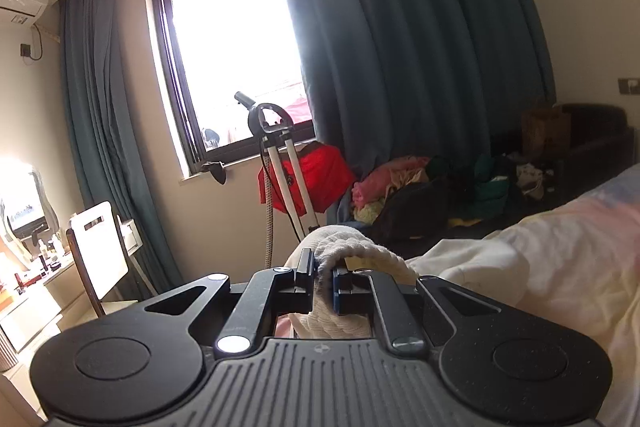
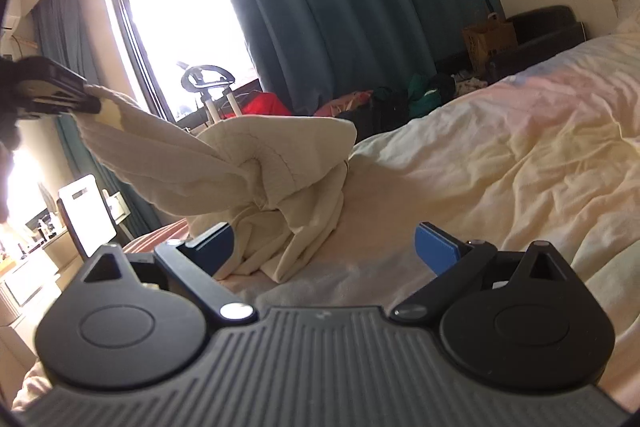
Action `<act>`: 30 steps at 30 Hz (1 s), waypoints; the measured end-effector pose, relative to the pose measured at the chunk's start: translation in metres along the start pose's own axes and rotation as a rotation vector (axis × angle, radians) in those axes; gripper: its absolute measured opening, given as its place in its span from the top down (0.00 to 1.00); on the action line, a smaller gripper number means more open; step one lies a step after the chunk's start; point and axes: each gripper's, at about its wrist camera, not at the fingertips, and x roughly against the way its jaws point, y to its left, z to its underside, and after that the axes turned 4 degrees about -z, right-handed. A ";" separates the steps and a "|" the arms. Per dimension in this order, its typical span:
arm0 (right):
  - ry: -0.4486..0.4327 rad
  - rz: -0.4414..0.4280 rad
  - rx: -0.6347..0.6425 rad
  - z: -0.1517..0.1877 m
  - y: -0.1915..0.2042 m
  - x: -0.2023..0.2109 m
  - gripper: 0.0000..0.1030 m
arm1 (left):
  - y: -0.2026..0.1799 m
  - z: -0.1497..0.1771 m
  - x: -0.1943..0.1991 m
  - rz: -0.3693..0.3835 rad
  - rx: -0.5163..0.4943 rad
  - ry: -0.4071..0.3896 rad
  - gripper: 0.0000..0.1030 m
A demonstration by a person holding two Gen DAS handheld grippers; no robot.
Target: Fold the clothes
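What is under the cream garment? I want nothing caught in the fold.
Under the cream garment only the rumpled bedsheet shows. The left gripper lifts one ribbed edge; whatever lies beneath the bunched middle is covered.

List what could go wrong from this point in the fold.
The left tongs pinch only the ribbed edge of the cream garment, so it may slip free. The garment is twisted in the middle and could fold crooked. The right tongs are open; closing low could also catch the bedsheet.

Left gripper [image 1: 323,281] is clamped tight (raised high), right gripper [image 2: 325,247] fingers spread wide.
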 end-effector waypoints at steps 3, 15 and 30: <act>-0.010 0.000 0.021 -0.001 0.005 0.010 0.04 | 0.041 0.007 0.070 0.044 0.150 -0.023 0.92; 0.173 -0.117 0.160 0.013 0.052 0.073 0.04 | 0.143 0.156 0.166 -0.020 0.328 0.064 0.92; 0.557 -0.145 0.107 0.083 0.078 0.041 0.28 | 0.180 0.206 0.128 -0.058 0.488 0.162 0.91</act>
